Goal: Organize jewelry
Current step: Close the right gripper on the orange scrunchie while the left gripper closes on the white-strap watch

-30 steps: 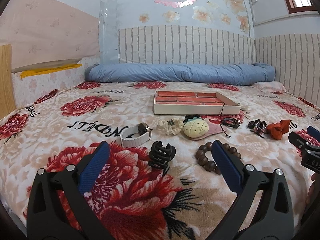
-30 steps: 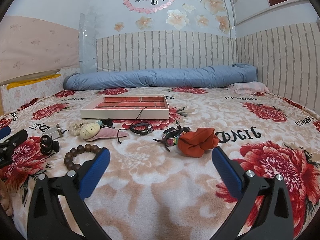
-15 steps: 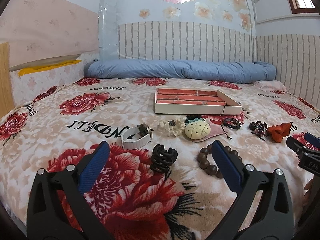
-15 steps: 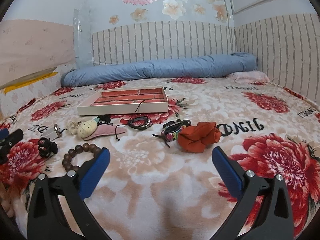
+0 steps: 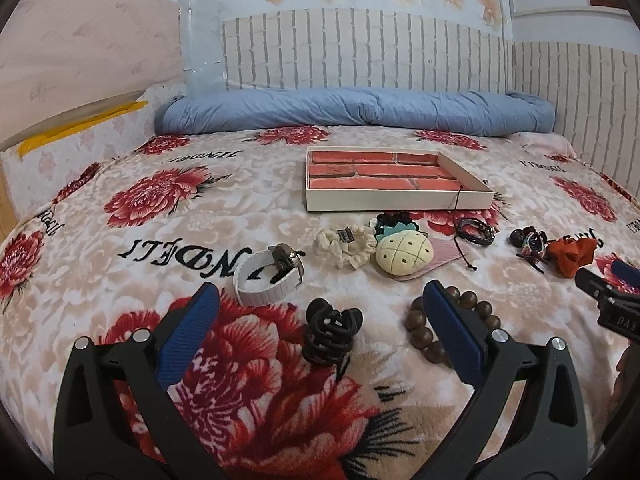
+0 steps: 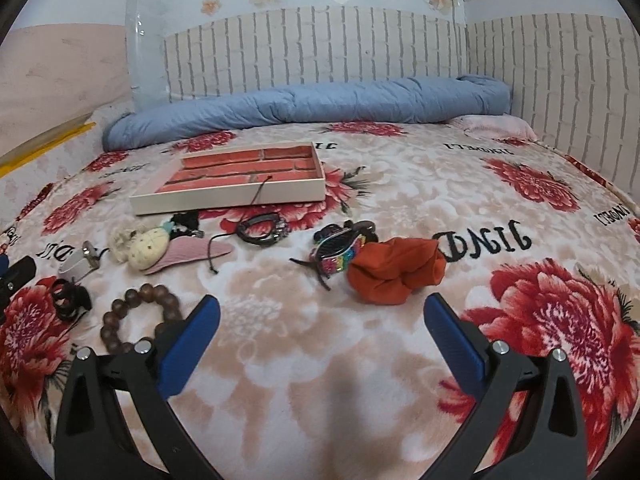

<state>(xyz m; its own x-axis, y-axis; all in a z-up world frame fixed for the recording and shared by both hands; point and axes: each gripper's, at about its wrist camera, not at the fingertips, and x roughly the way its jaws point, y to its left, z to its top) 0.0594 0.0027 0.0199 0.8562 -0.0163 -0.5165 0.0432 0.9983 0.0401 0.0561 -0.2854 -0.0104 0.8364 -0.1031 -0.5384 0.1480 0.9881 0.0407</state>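
Nothing is seen inside the tray (image 5: 396, 200), whose brick-patterned floor is left bare apart from a thin dark cord draped over its near wall; the sorting is therefore judged to be at its very start. The tray is set on the bed (image 5: 120, 264), toward the rolled blue quilt (image 5: 352, 110), and every piece of jewelry is laid out in a loose row in front of it.

From the left wrist view, a white strap watch (image 5: 270, 280), a cream scrunchie (image 5: 346, 245), a pineapple-shaped plush (image 5: 404, 254) resting on a pink pouch (image 5: 442, 250), a dark cord bracelet (image 5: 476, 234), a multicoloured clip (image 5: 530, 242) and an orange scrunchie (image 5: 572, 254) are made out. Nearer the camera, a black claw clip (image 5: 330, 332) and a wooden bead bracelet (image 5: 420, 332) are found.

The left gripper (image 5: 320, 334) is held wide open above the bed, with the claw clip framed between its blue pads and the bead bracelet partly hidden behind the right-hand pad; nothing is gripped. The right gripper (image 6: 320, 334) is likewise spread wide and empty, with only bare blanket between its pads and the orange scrunchie (image 6: 396, 272) just beyond them.

All items remain to be moved; the claw clip is judged the likeliest first pick for the left side.
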